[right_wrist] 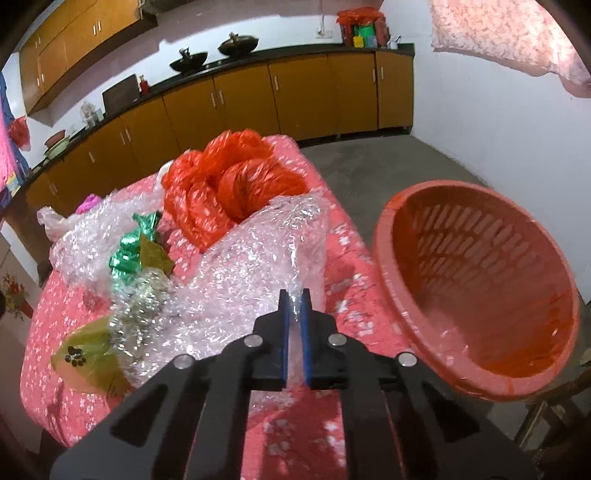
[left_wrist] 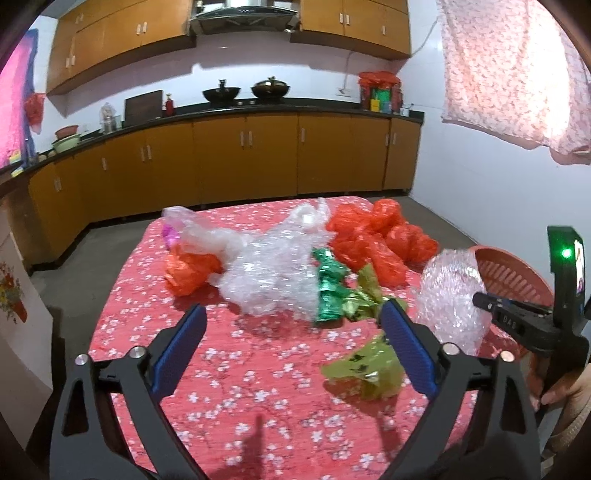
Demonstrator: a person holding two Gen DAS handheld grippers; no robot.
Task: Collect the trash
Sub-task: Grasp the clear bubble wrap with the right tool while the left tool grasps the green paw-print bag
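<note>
Right wrist view: right gripper point(right_wrist: 294, 301) clamped on a sheet of bubble wrap point(right_wrist: 255, 266), lifted over the floral tablecloth point(right_wrist: 48, 317), beside the red slotted basket point(right_wrist: 476, 280) at the table's right edge. Left wrist view: left gripper point(left_wrist: 295, 321) spread wide, holding nothing, above red plastic bags point(left_wrist: 376, 236), green foil wrapper point(left_wrist: 330, 286) and olive wrapper point(left_wrist: 365, 369).

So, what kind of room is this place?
Most likely a home kitchen: two woks stand on a dark countertop, with a range hood above and wooden cabinets below.
</note>
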